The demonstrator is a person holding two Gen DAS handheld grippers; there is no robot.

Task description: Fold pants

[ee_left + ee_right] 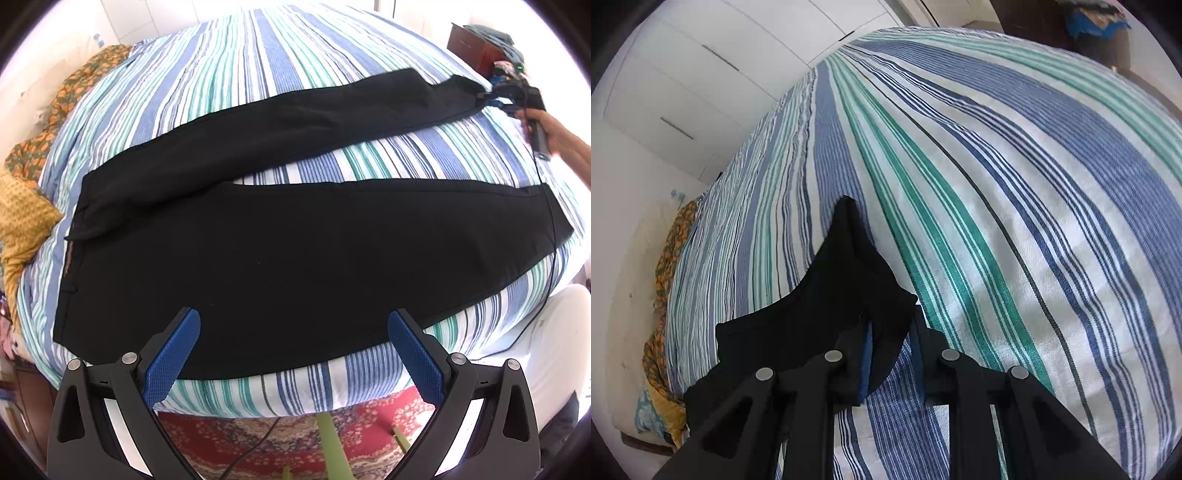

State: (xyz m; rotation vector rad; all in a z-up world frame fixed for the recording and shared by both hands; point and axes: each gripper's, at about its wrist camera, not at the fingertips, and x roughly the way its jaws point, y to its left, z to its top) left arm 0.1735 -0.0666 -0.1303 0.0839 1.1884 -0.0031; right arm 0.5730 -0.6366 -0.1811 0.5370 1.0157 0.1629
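Left-wrist view shows the pants spread flat on the striped bed, waistband at the left, two legs fanning right. Near the bed's front edge the left gripper hangs with fingers wide apart, holding nothing. At the far leg's hem, the right gripper is clamped on the cloth. Judged step: first fold, leg onto leg; next, carry that hem across to the near leg.

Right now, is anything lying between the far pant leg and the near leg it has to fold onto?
Nothing visible. Only bare striped bedspread separates the far leg from the near leg. The right tool grips the far hem; the left tool hangs open.
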